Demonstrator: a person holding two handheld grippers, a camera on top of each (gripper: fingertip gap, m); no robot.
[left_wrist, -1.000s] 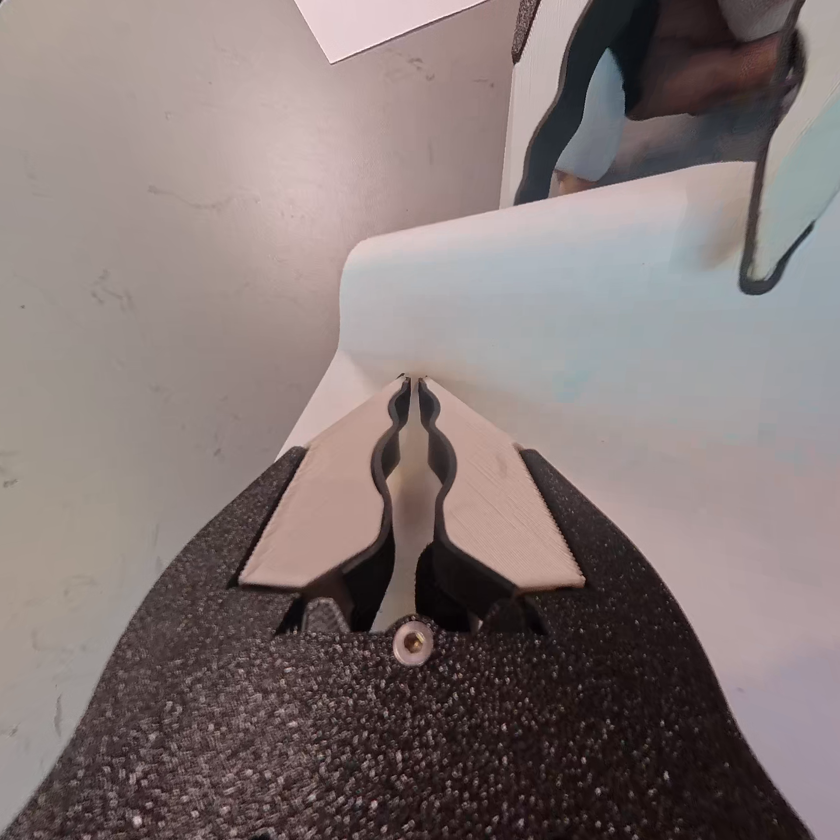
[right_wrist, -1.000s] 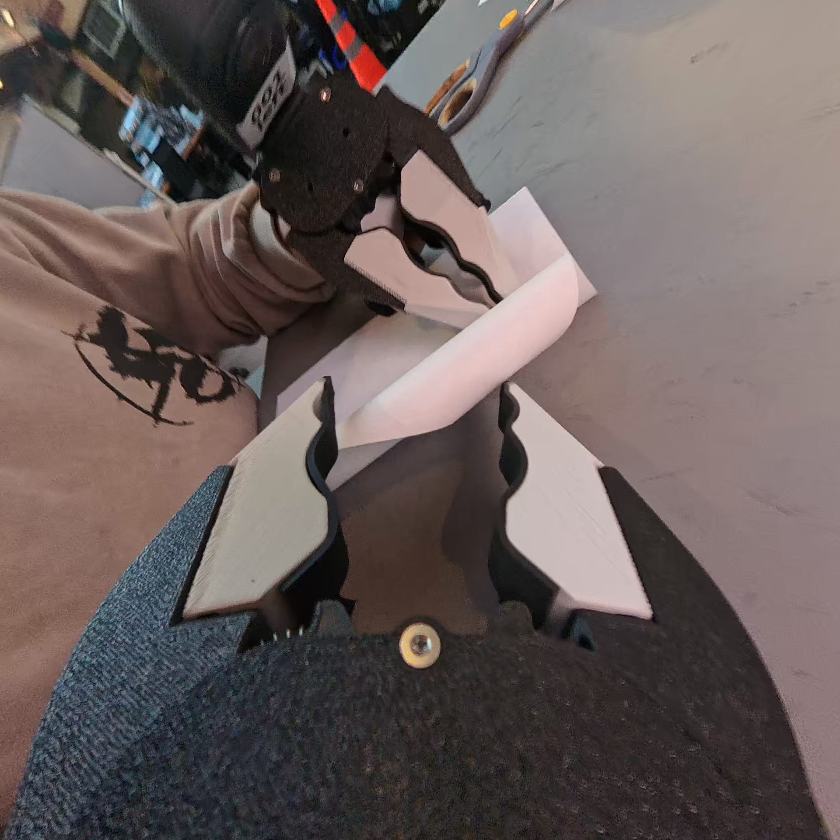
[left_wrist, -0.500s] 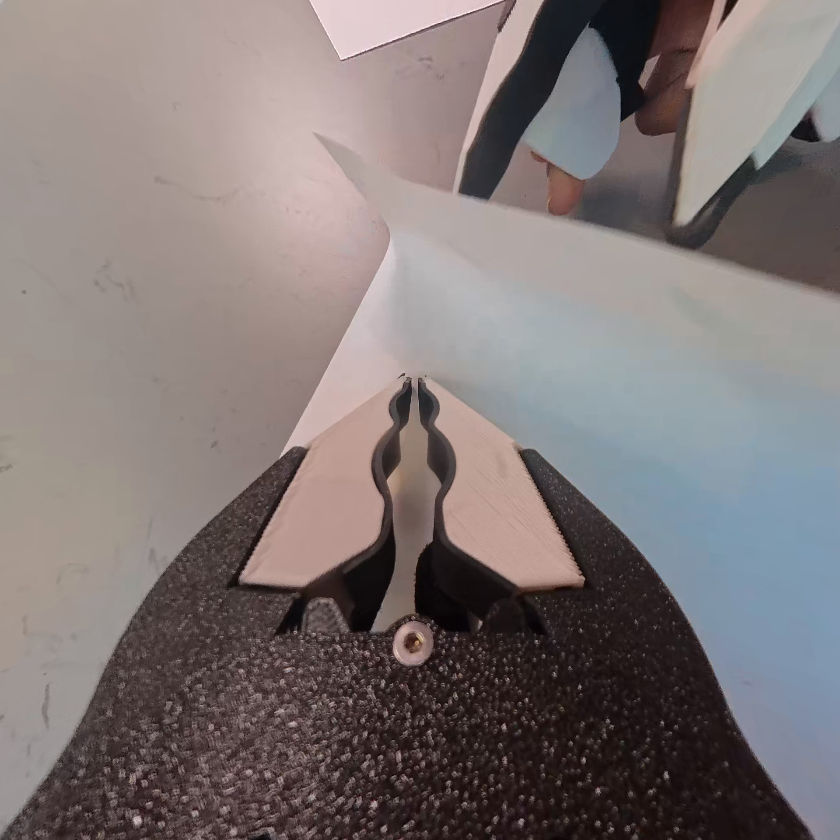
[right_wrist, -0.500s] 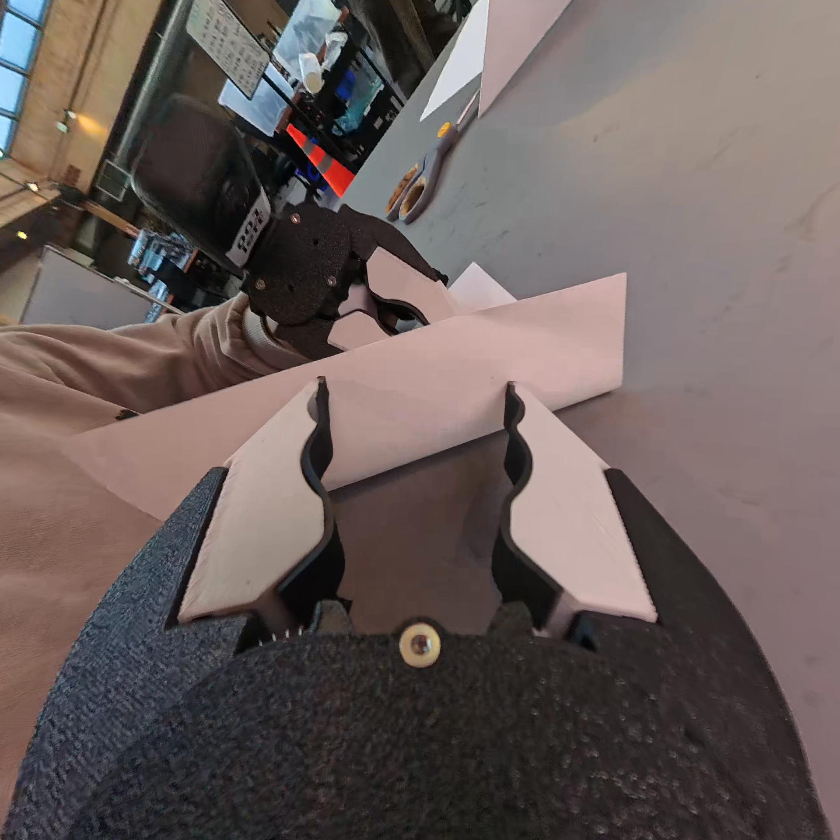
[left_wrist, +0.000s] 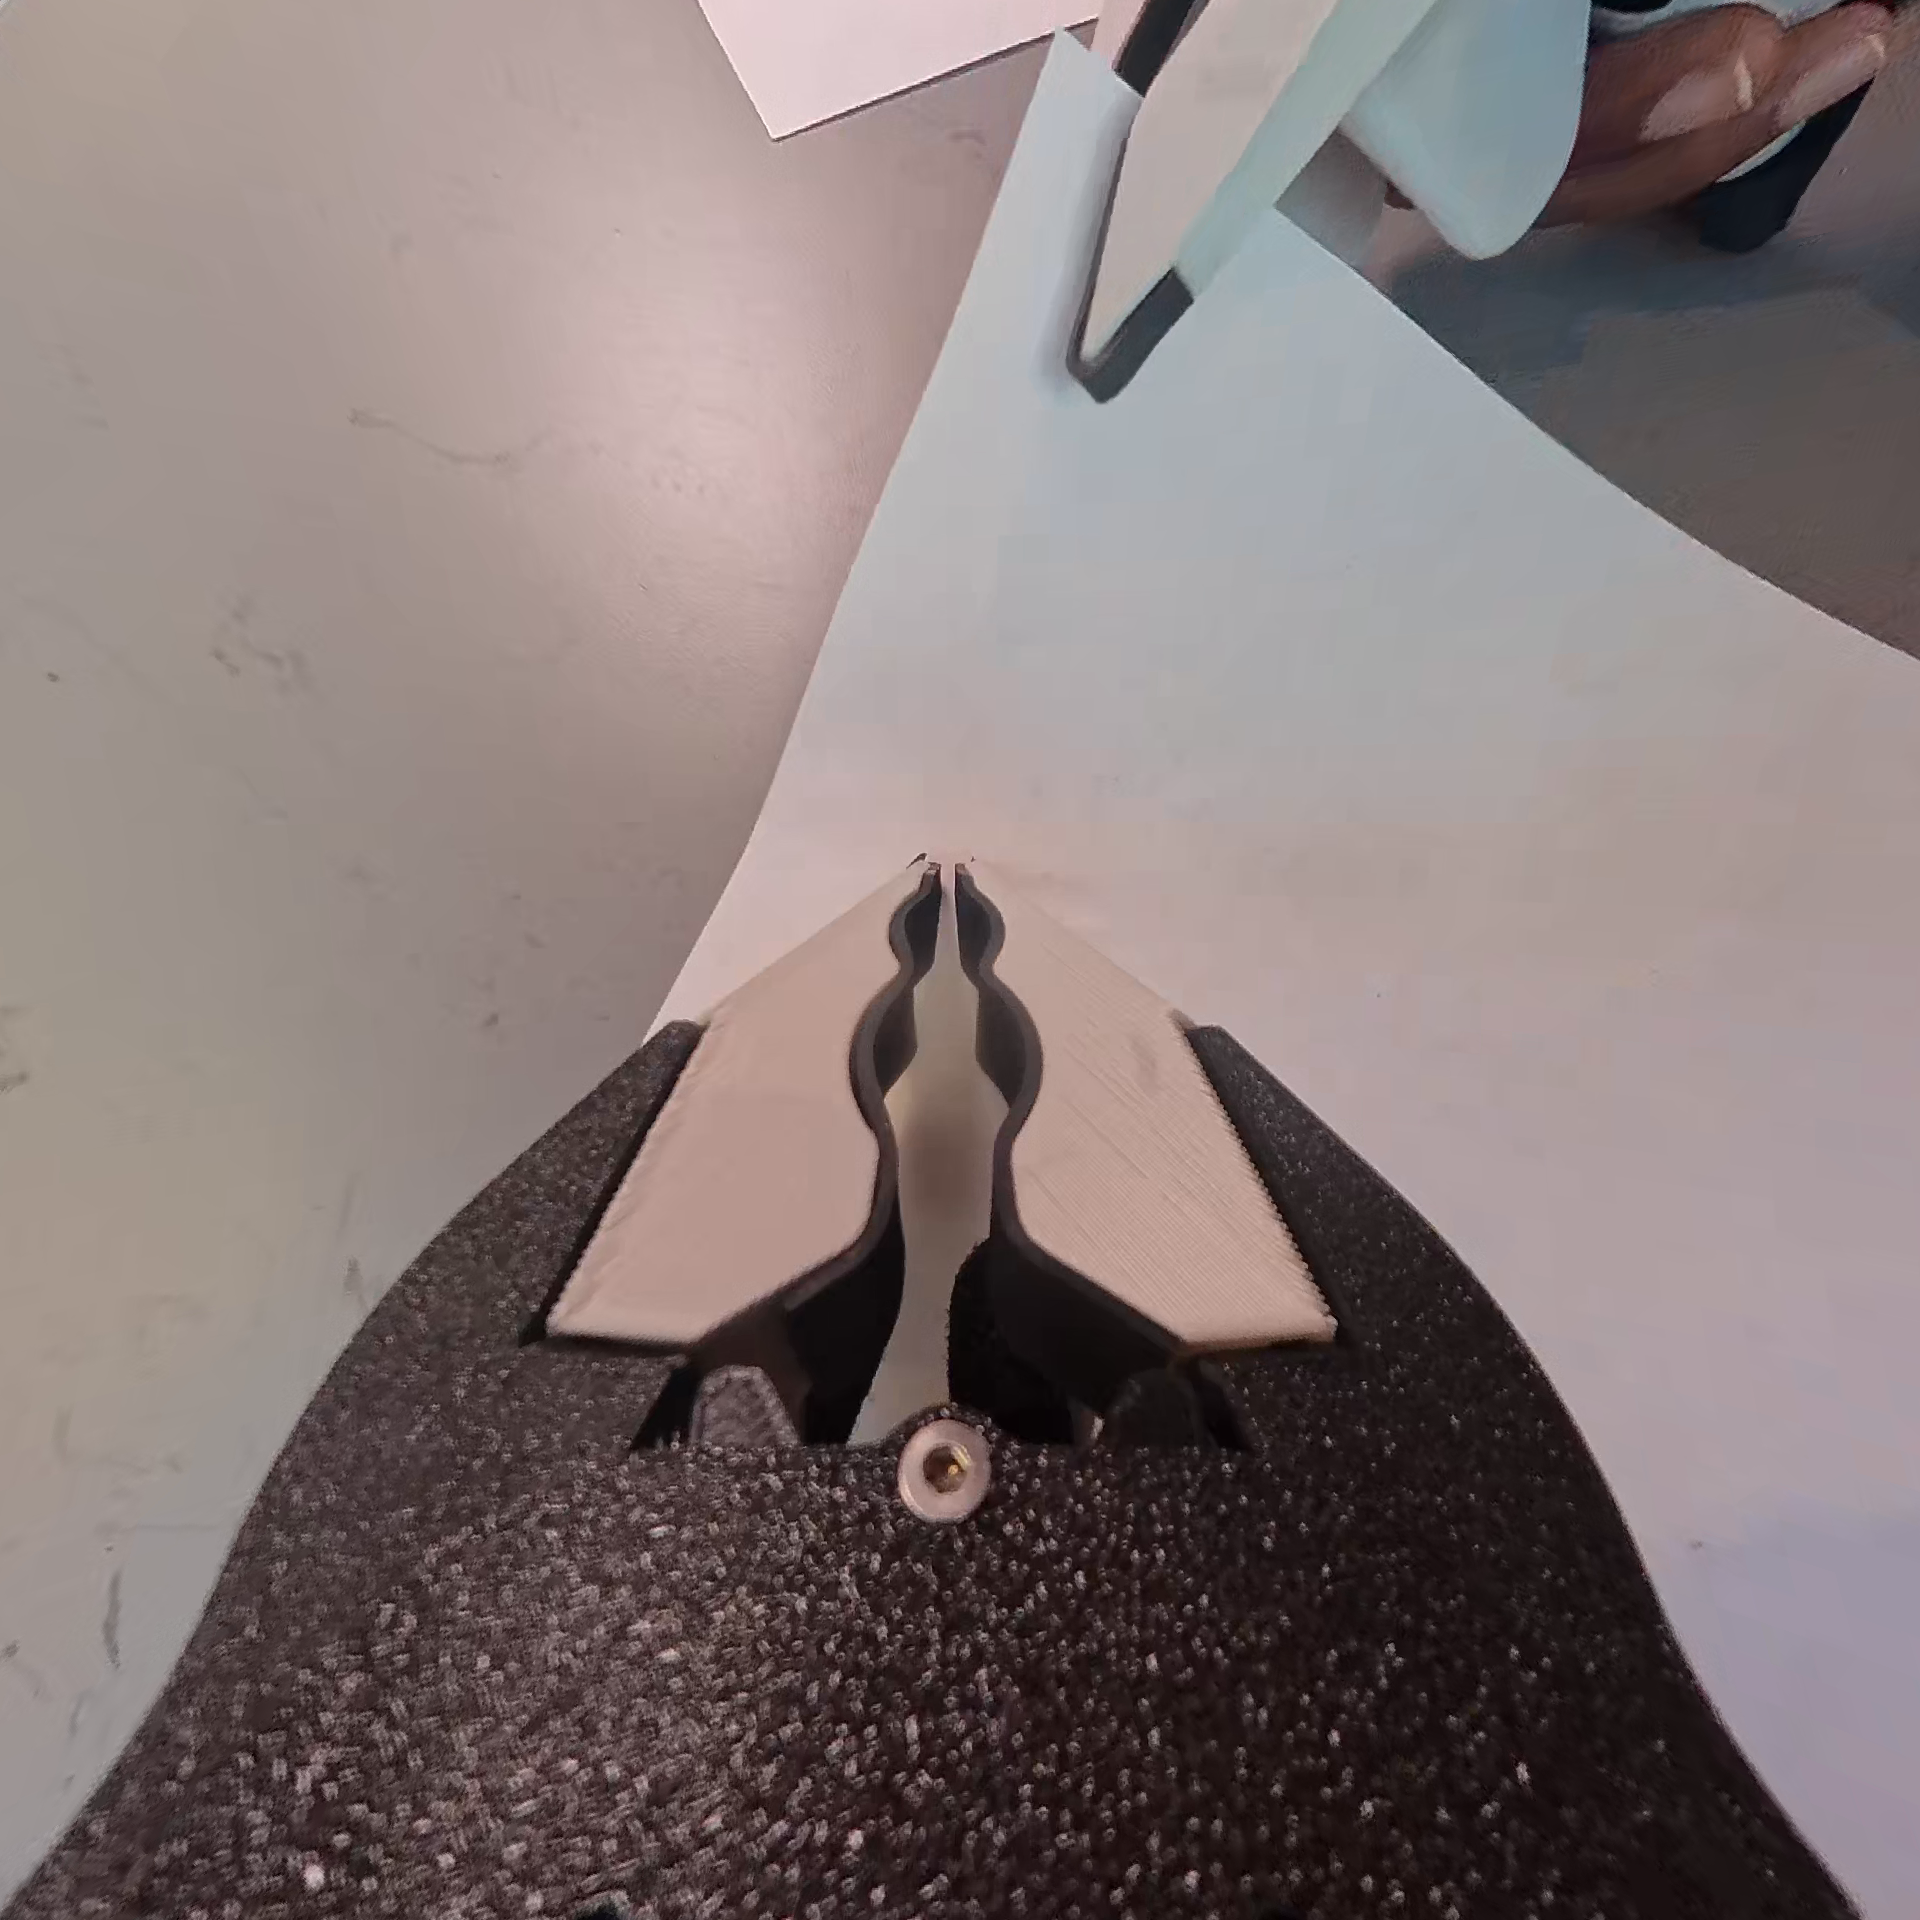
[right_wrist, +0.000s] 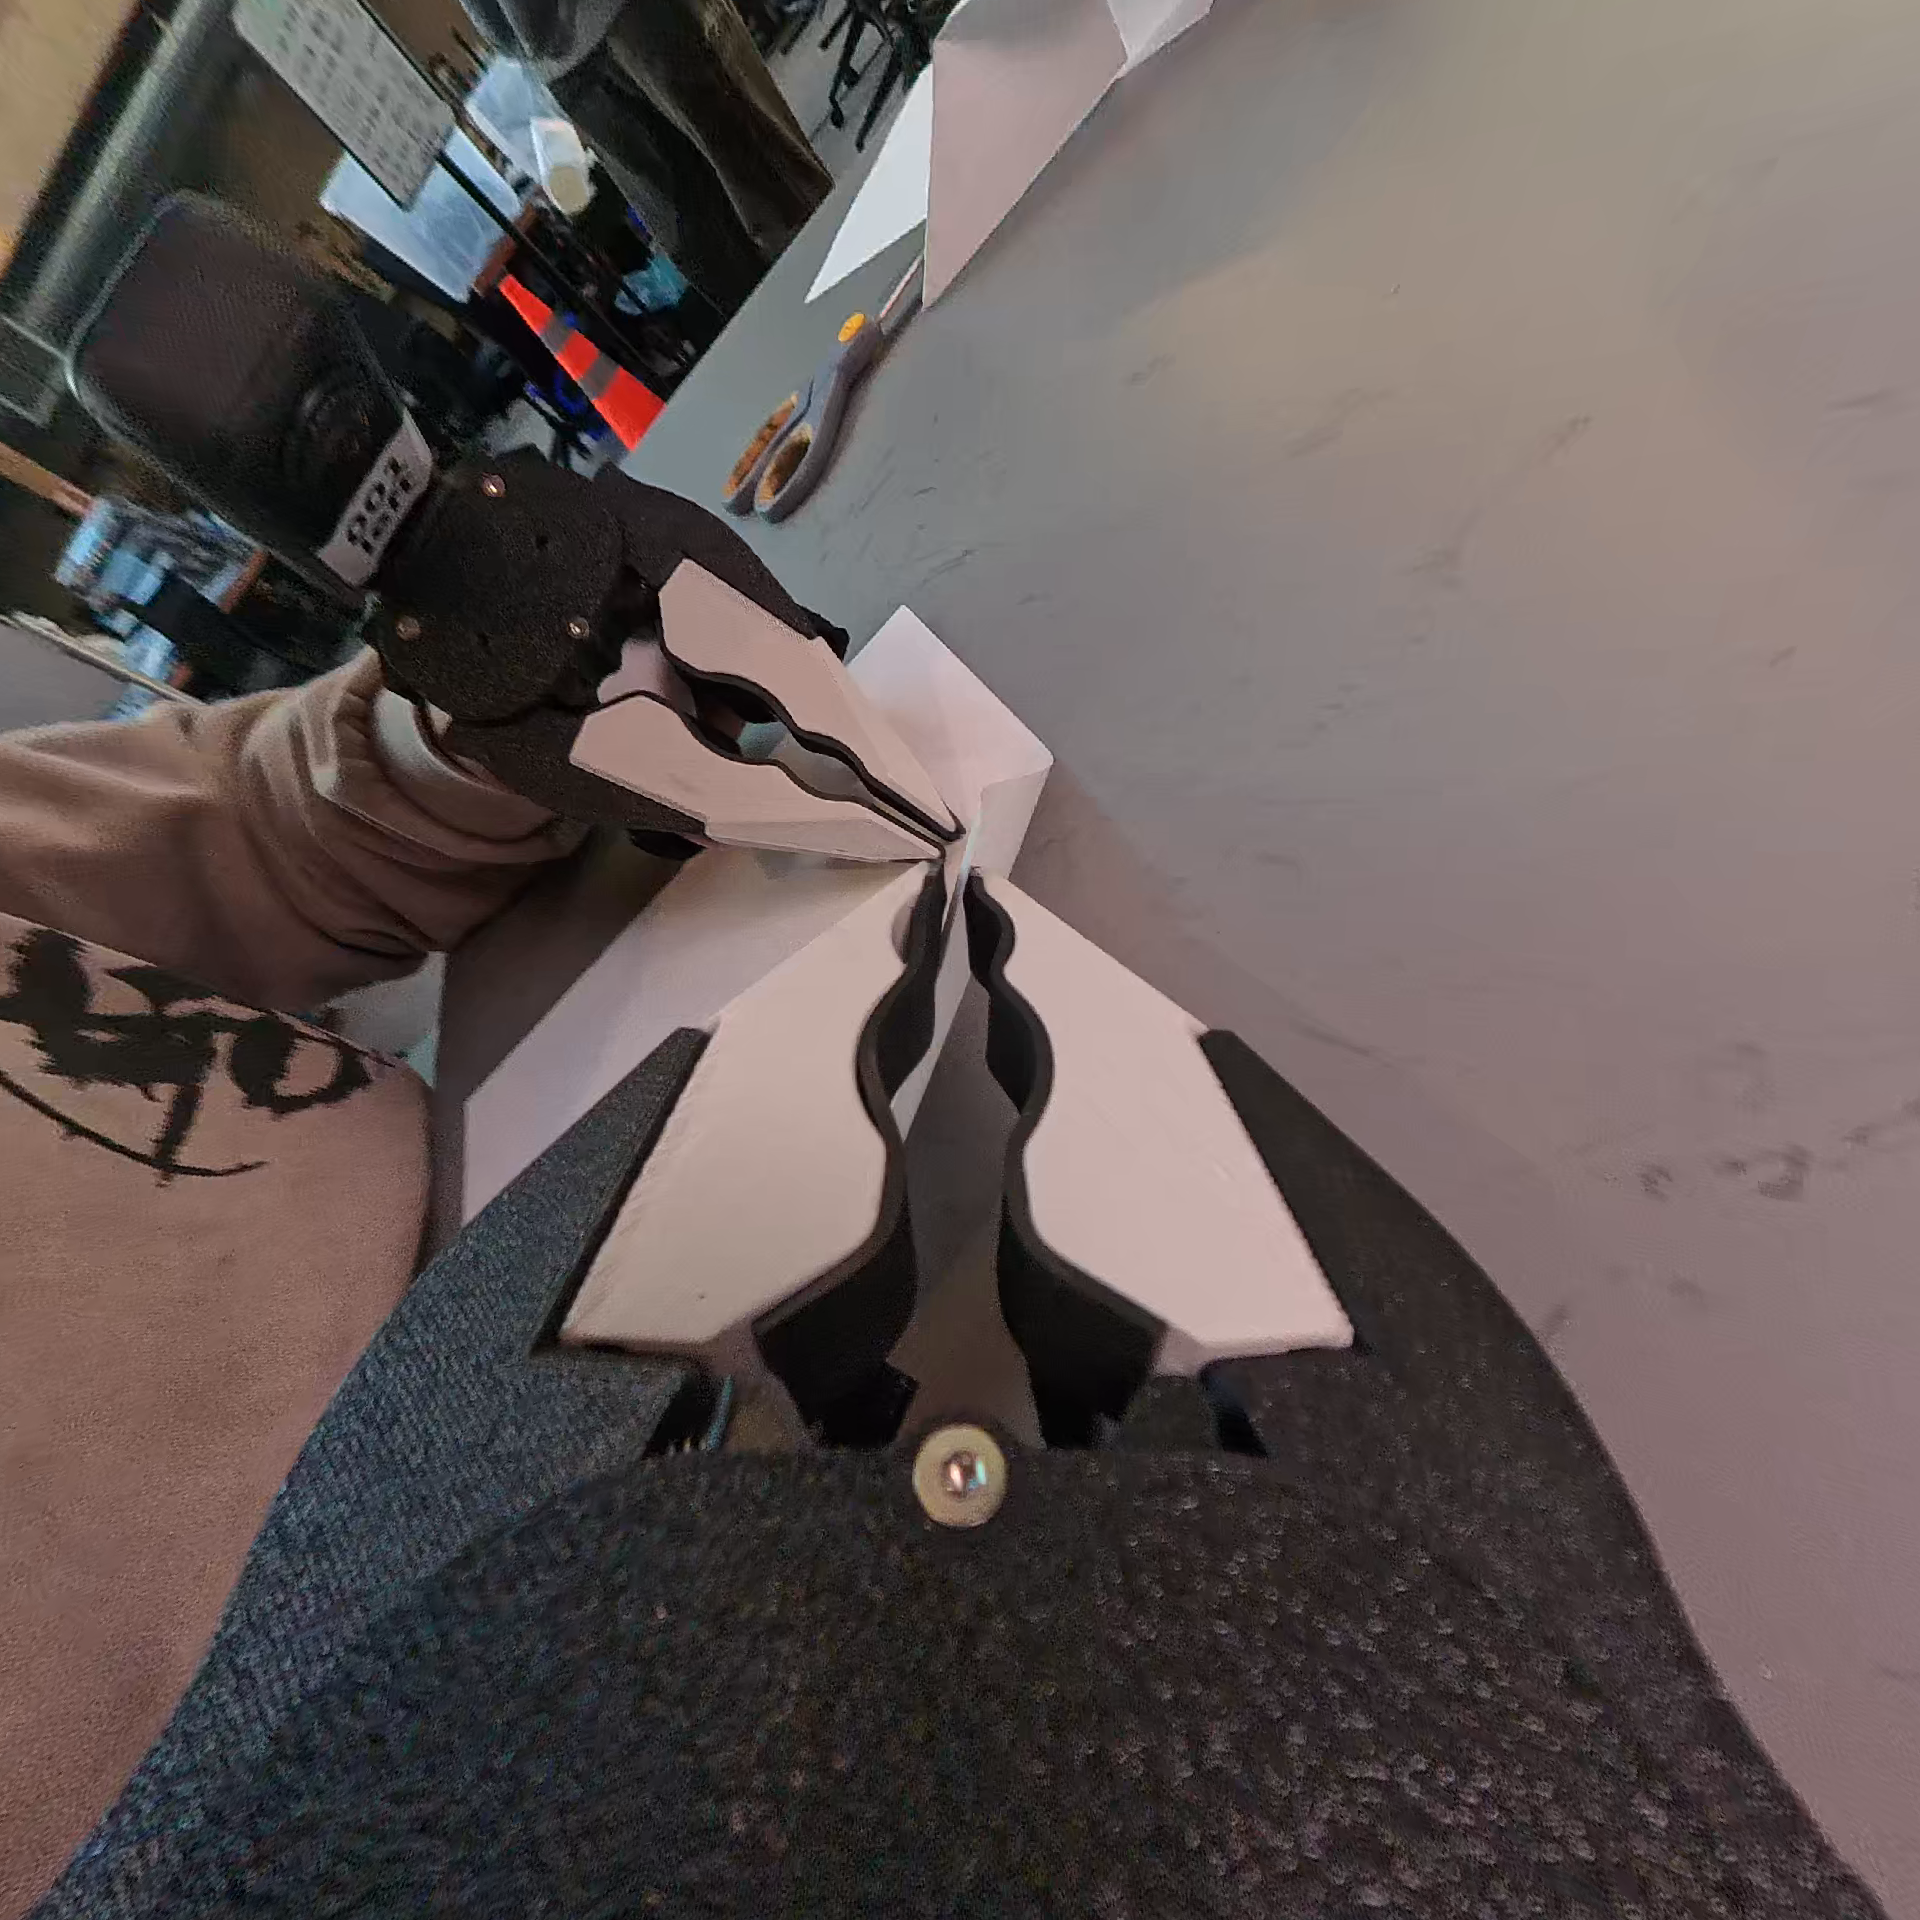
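A white sheet of paper (left_wrist: 1299, 779) lies partly lifted over the grey table (left_wrist: 364, 520). My left gripper (left_wrist: 943, 868) is shut on one edge of it, and the paper runs back between the fingers. My right gripper (right_wrist: 956, 883) is shut on the same paper (right_wrist: 623, 987), with a thin edge of the sheet standing between its fingers. The two grippers meet almost tip to tip: the left gripper (right_wrist: 940, 836) shows just above the right one's tips, and the right gripper (left_wrist: 1117, 364) shows at the top right of the left wrist view.
Another white sheet (left_wrist: 894, 62) lies farther back on the table. Scissors with grey and orange handles (right_wrist: 810, 436) and a folded white paper (right_wrist: 997, 135) lie near the far table edge. A person's brown sleeve (right_wrist: 208, 810) is at the left. The grippers' ends are close to 8 cm from one another.
My right gripper has gone from open to shut on the paper, close to the left gripper's tips. The curled sheet has straightened out. The left gripper stays shut.
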